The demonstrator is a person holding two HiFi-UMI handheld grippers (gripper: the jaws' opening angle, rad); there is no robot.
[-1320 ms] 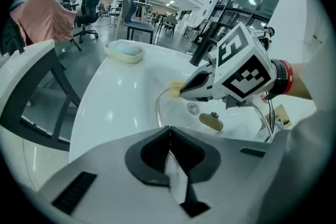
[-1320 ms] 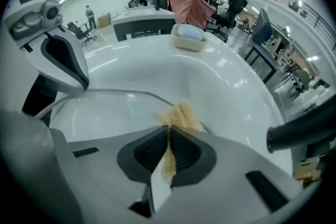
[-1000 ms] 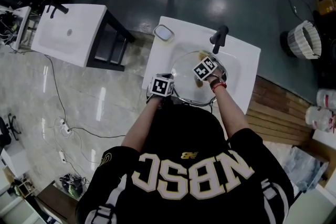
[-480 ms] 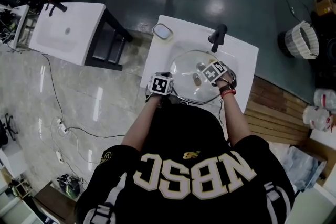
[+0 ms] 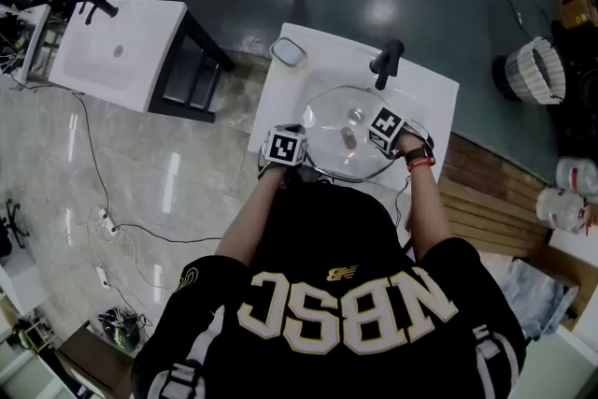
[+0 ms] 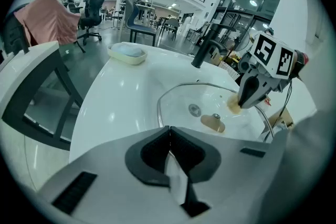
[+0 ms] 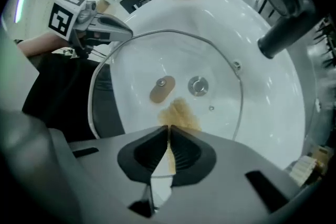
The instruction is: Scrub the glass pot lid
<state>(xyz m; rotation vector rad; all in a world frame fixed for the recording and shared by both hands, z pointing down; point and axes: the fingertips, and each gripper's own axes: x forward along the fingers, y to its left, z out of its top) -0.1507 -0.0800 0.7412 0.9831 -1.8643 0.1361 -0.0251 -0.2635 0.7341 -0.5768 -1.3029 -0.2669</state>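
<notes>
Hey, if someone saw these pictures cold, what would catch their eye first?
Probably the big glass pot lid over the basin of the white sink. Next, the two grippers working on it: the left gripper is clamped on its rim, and the right gripper presses a tan sponge onto the glass.
</notes>
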